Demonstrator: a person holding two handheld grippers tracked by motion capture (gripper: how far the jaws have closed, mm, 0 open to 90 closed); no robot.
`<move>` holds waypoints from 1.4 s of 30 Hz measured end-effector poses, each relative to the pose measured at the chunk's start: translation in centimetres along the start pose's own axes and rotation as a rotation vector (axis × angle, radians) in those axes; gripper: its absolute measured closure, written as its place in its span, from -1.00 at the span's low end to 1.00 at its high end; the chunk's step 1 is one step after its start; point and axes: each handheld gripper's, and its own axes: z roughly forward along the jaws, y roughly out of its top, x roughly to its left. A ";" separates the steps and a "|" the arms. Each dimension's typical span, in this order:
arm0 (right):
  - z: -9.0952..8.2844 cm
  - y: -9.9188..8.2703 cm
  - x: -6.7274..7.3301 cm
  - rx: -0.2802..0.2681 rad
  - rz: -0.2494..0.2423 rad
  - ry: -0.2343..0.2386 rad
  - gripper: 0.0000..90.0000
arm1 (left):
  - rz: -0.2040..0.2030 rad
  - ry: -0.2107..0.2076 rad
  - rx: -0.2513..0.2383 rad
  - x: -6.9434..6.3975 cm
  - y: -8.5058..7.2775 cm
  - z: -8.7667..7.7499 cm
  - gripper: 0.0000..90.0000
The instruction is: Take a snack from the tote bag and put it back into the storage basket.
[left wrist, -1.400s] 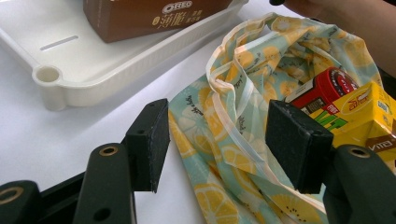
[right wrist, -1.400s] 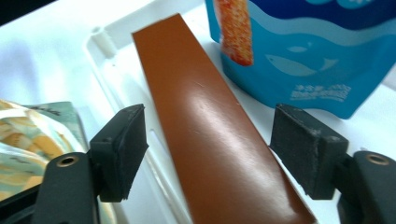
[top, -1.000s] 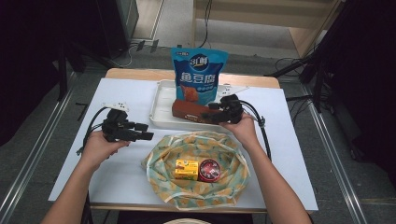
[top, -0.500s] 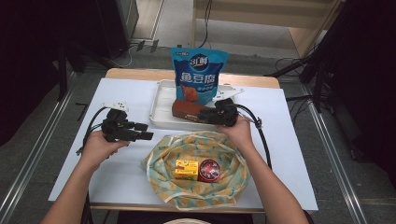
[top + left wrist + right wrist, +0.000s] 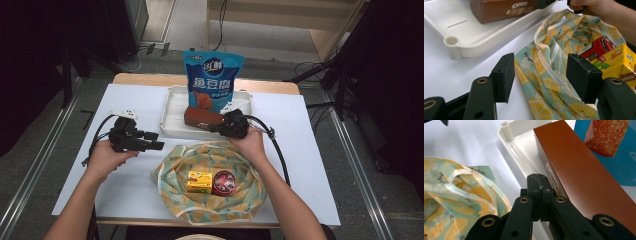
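My right gripper (image 5: 539, 178), jaws just closed on nothing, sits beside the brown box (image 5: 584, 177), whose length runs away from it.

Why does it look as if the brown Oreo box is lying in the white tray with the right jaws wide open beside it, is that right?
Not quite: the right gripper has its jaws shut, pads together with nothing between them, as the right gripper view shows. The brown Oreo box does lie in the white tray, beside them.

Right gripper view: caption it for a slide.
Right gripper shut, empty, beside brown Oreo box in white tray.
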 end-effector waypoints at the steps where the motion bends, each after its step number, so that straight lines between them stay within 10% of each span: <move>1: 0.0 0.0 0.0 0.000 0.000 0.000 1.00 | 0.000 0.000 0.000 0.0 0.0 0.0 -0.10; 42: 3.6 1.1 -3.0 0.028 0.120 -0.101 1.00 | 0.000 -0.005 0.002 0.1 0.0 0.1 -0.10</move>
